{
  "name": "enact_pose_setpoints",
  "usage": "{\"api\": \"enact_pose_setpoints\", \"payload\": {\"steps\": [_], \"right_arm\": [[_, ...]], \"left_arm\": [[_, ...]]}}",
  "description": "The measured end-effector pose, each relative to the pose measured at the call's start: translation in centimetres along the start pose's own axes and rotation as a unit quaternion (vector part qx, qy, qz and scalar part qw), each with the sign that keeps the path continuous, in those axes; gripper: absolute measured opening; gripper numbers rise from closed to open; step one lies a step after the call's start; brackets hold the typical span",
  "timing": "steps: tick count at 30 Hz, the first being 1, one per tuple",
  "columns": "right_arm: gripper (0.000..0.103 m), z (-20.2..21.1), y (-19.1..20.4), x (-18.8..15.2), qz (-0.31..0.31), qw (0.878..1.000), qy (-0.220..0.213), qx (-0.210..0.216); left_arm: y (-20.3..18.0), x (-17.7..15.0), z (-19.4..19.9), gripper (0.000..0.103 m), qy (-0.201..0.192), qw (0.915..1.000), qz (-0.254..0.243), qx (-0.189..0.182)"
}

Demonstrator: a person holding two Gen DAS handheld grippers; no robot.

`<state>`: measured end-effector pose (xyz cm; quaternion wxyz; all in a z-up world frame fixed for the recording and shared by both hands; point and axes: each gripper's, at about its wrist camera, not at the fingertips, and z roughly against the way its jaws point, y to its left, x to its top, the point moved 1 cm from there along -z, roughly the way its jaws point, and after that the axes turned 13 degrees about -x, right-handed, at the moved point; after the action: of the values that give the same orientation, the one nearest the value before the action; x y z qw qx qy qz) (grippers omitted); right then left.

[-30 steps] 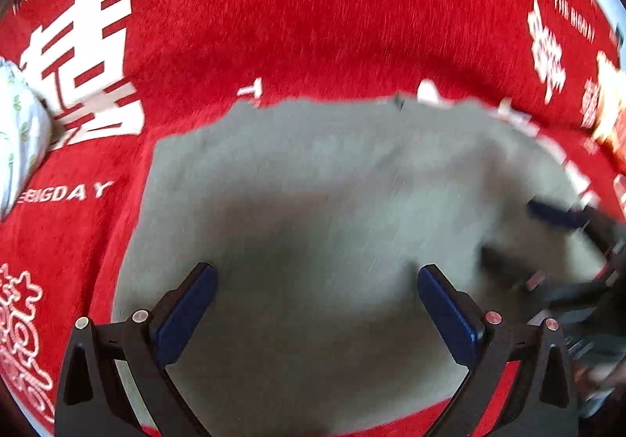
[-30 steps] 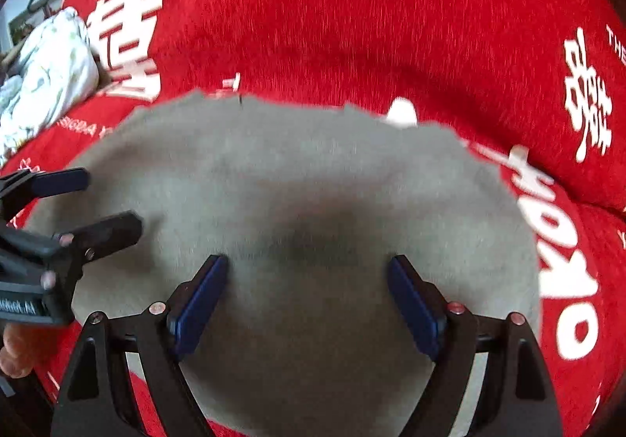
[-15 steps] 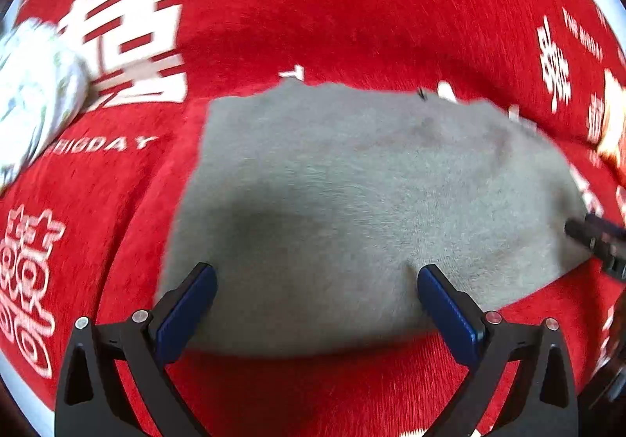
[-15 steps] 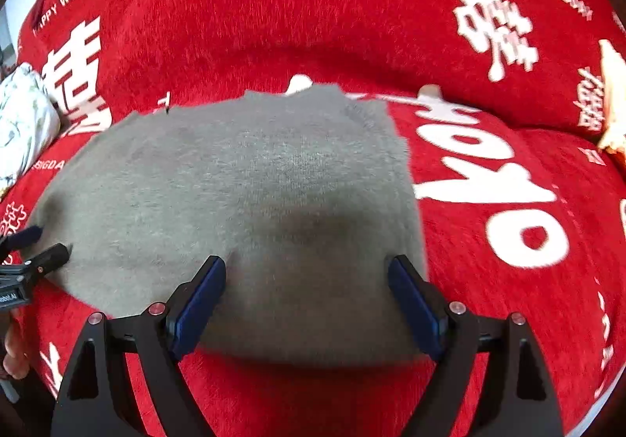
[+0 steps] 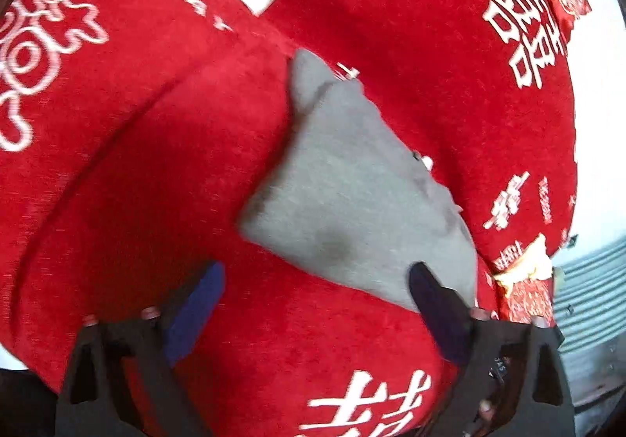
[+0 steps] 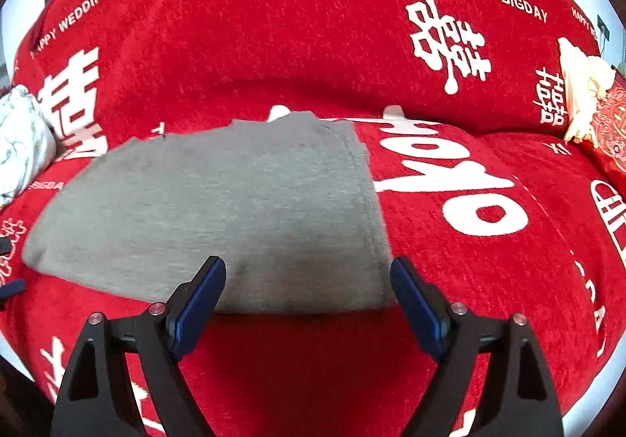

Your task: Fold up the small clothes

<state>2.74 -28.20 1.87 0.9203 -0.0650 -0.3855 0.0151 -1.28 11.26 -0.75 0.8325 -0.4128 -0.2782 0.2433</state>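
A grey garment [image 6: 219,218] lies flat on a red cover [image 6: 313,57] printed with white characters and the words "HAPPY WEDDING" and "THE BIGDAY". In the right wrist view it sits as a folded slab toward the left half of the seat, its far edge close to the crease where the seat meets the backrest, its near edge just ahead of the fingertips.

The right gripper [image 6: 308,282] hangs over the garment's near right corner with its jaws wide apart. The blue pads [image 6: 199,300] stand to either side of that corner and nothing is pinched between them; the cloth lies below and beyond them.

In the left wrist view the picture is rolled and blurred, so the garment [image 5: 352,194] appears as a slanted wedge running from the middle toward the lower right. The left gripper [image 5: 317,288] is over the bare red cover [image 5: 156,163] beside the garment's near edge. Its jaws are closing, yet they are well apart and grip nothing; the right-hand finger seems to overlap the garment's corner, though the blur makes contact hard to judge.

A white patterned bundle of cloth [image 6: 19,139] rests at the left end of the cover, well apart from the garment. A cream and red cushion [image 6: 587,100] lies at the right end.
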Motion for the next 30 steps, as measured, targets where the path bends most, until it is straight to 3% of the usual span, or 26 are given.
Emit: {"api": "enact_pose_setpoints", "payload": {"steps": [4,6,9,19,25,30], "right_arm": [[0.088,-0.1,1.7,0.3,0.012,1.000,0.000,0.014],[0.088,-0.1,2.5,0.3,0.013,1.000,0.002,0.023],[0.088,0.0,3.8,0.6,0.031,0.999,-0.001,0.029],[0.088,-1.1,10.1,6.0,0.089,0.994,0.003,0.065],[0.088,-3.2,18.1,9.0,0.144,0.981,0.041,0.123],[0.089,-6.8,25.3,11.1,0.146,0.969,0.106,0.171]], "left_arm": [[-1.0,-0.1,-1.9,0.080,0.002,0.9999,-0.009,-0.012],[-0.4,0.4,-2.9,0.034,0.007,0.9995,0.011,-0.027],[1.5,1.1,-4.1,0.013,0.007,0.9972,0.060,-0.044],[2.8,1.8,-4.0,0.013,-0.052,0.9882,0.127,-0.067],[3.4,2.1,-3.8,0.013,-0.047,0.9841,0.147,-0.089],[4.4,2.5,-3.3,0.013,-0.048,0.9776,0.169,-0.115]]}}
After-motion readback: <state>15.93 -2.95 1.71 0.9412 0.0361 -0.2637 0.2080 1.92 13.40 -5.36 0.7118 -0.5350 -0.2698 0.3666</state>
